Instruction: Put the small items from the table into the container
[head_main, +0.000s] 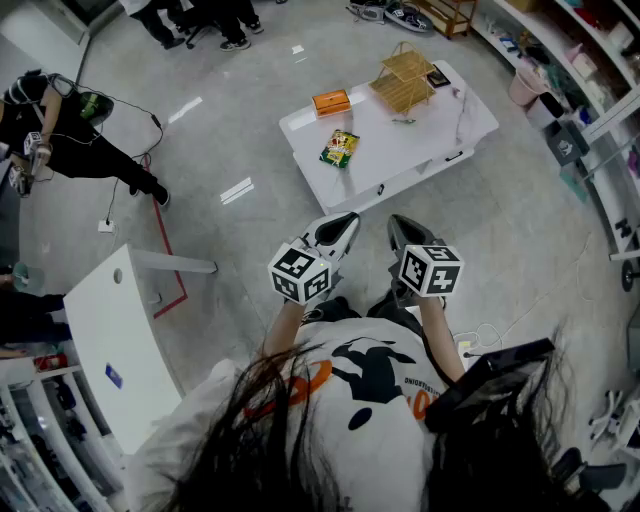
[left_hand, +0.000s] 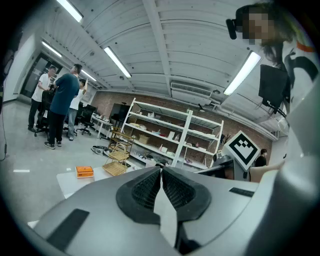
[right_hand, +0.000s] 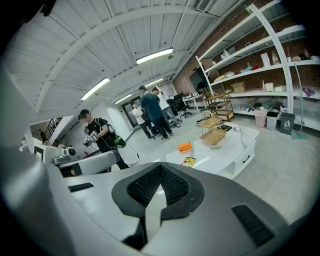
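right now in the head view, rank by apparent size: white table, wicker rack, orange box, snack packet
1. white table
2. wicker rack
3. snack packet and orange box: too alike to rank

Open floor (head_main: 500, 250) before table (head_main: 425, 140), basket rack (head_main: 405, 80) on top

**Open-plan lab and workshop hall**

A lab-like workspace is suggested by a polished grey floor (head_main: 230, 90) marked with a red line (head_main: 170, 250). A brick wall (right_hand: 187, 80) is lined with white metal shelving (left_hand: 170, 132) stacked with boxes. Strip lights (left_hand: 117, 62) are fixed under a ribbed white ceiling, and office chairs (left_hand: 85, 120) and a low white table (head_main: 440, 135) are seen.
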